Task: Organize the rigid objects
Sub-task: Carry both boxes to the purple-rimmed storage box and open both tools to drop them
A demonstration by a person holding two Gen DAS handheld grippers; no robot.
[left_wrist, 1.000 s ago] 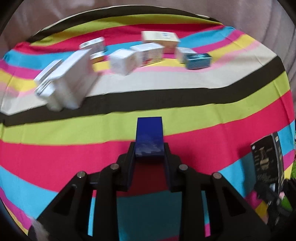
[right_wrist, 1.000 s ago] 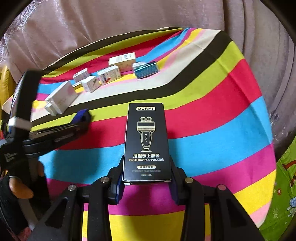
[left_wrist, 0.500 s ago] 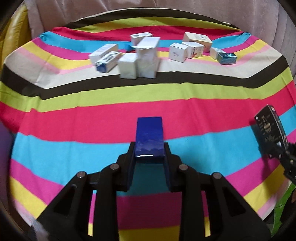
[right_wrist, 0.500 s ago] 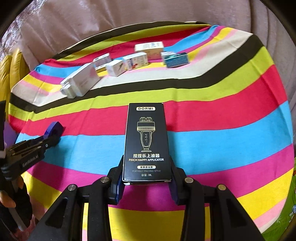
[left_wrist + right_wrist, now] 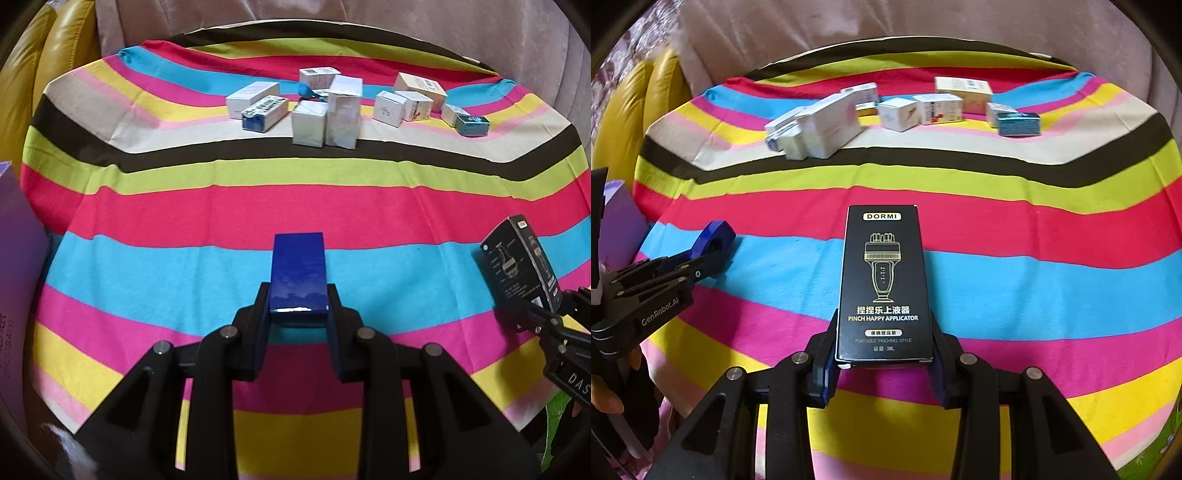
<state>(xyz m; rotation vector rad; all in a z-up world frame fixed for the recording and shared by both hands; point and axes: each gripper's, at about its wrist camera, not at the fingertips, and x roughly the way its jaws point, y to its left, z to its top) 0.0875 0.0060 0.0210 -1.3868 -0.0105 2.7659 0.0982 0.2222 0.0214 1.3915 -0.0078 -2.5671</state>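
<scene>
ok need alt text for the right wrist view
The right gripper clamps a black DORMI applicator box above a bright striped cloth. A cluster of small white boxes and a teal box sit at the far side; the left gripper, holding something blue, enters from the left.

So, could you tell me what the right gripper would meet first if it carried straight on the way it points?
Probably the striped cloth; the black box it holds would touch first.

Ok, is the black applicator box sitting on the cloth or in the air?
In the air. The right gripper is clamped on the black applicator box, which juts forward above the striped cloth.
</scene>
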